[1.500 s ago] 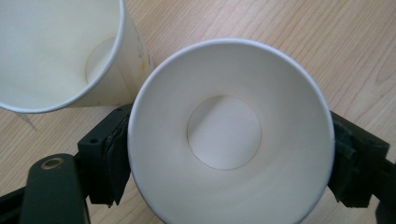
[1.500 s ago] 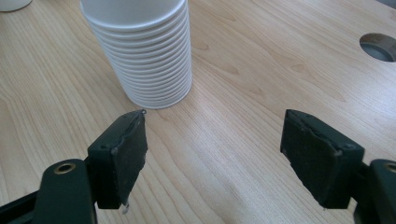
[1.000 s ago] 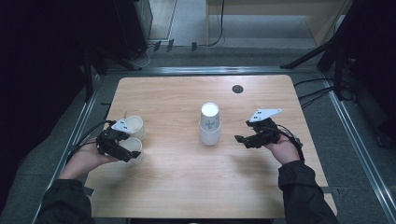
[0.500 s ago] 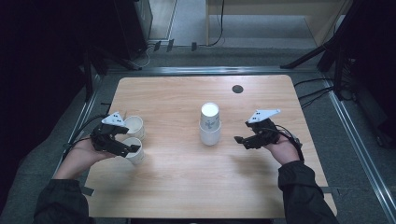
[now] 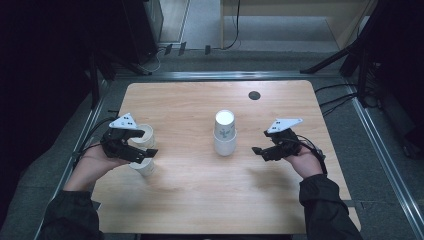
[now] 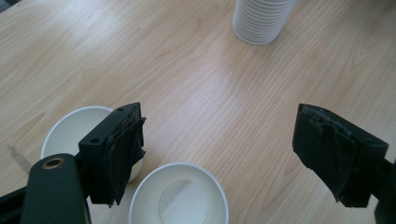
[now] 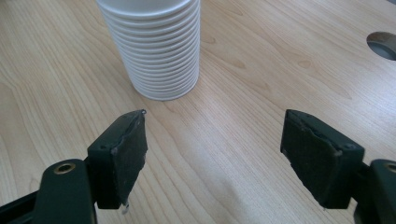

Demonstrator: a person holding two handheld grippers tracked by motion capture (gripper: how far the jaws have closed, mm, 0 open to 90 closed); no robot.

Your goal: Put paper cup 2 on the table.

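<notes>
Two white paper cups stand upright at the table's left, the far cup (image 5: 146, 135) (image 6: 70, 133) and the near cup (image 5: 146, 166) (image 6: 180, 198). My left gripper (image 5: 141, 145) (image 6: 219, 140) hovers just above them, open. Its jaws have just been closing a little, and the near cup's rim lies below the gap without touching the pads. A stack of upside-down white cups (image 5: 225, 134) (image 6: 264, 18) (image 7: 154, 46) stands mid-table. My right gripper (image 5: 260, 148) (image 7: 215, 140) is open to the right of the stack, with nothing between its jaws.
The wooden table (image 5: 200, 200) has a small round hole (image 5: 254, 95) (image 7: 383, 44) at the back right. Bare wood lies between the stack and each gripper. Dark floor and metal rails surround the table.
My left gripper has lifted a little above the two cups, which stay on the table. The right gripper and the stack have not moved.
</notes>
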